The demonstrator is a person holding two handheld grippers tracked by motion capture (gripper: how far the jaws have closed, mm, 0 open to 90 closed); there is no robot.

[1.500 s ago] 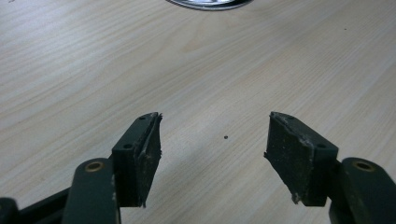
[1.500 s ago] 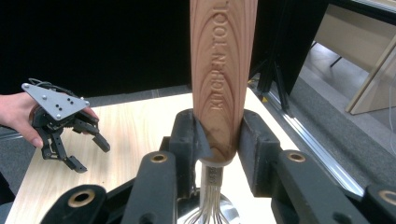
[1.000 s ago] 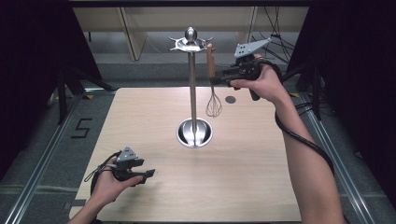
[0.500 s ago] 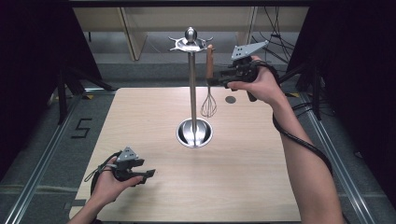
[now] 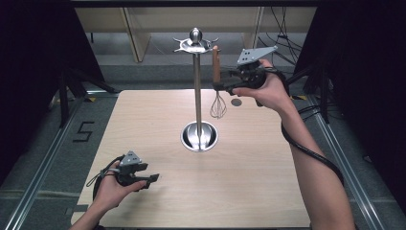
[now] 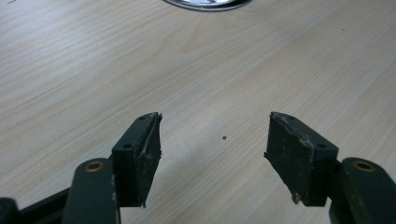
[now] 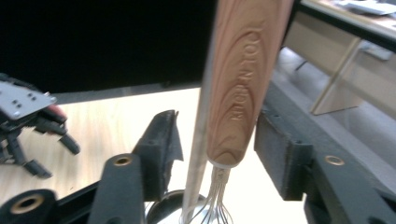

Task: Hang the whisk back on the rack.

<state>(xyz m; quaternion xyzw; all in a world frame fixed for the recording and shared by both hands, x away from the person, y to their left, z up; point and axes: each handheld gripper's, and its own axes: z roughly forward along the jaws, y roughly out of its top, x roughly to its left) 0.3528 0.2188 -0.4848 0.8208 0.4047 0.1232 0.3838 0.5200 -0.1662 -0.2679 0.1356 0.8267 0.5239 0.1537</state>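
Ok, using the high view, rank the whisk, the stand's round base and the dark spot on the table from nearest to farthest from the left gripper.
From the left gripper, low at the table's near left:
1. Stand's round base, mid-table, up and to the right.
2. Whisk, hanging beside the pole, at the right gripper.
3. Dark spot, on the table's far right, just past the whisk's wires.
The last two are close; the spot looks slightly farther.
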